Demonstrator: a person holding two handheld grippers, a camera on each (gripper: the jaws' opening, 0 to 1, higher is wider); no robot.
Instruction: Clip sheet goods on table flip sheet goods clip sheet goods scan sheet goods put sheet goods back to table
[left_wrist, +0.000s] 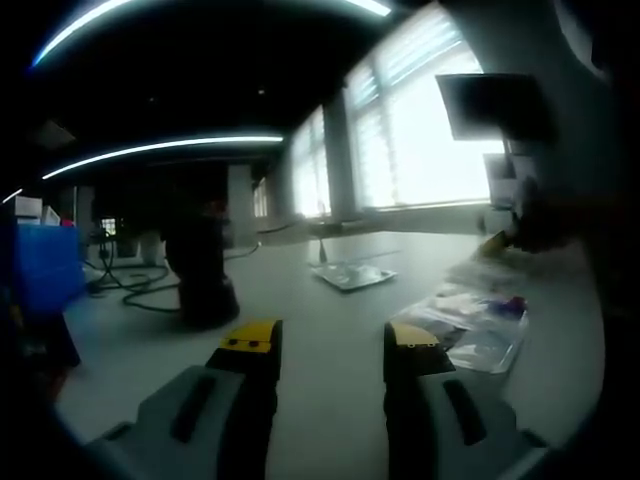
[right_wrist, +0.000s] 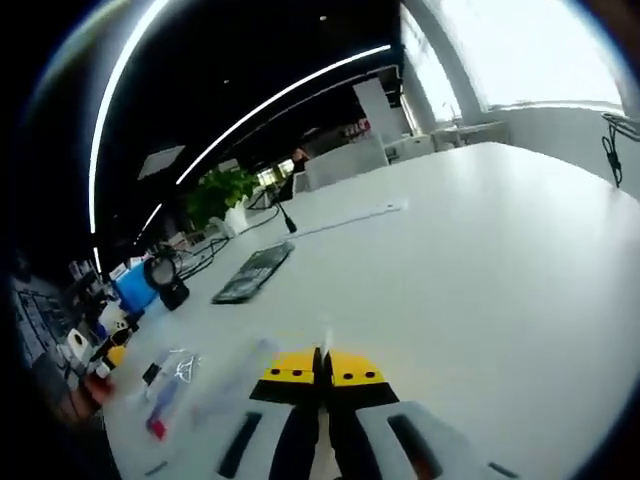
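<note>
Left gripper (left_wrist: 330, 345): we see its yellow-tipped jaws spread apart with nothing between them, above the pale desk (left_wrist: 320, 310).
Right gripper (right_wrist: 322, 366): we see the jaws pressed together; a thin pale edge shows between the tips, but we cannot tell what it is.
Sheet goods (left_wrist: 480, 320): clear packets lie on the desk, right of the left gripper.
Flat tray (left_wrist: 352, 275): farther back on the desk.
Keyboard (right_wrist: 253, 272): on the desk, well beyond the right gripper.

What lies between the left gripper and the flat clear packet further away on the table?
In the left gripper view, only bare table lies between the left gripper and the flat clear packet.
</note>
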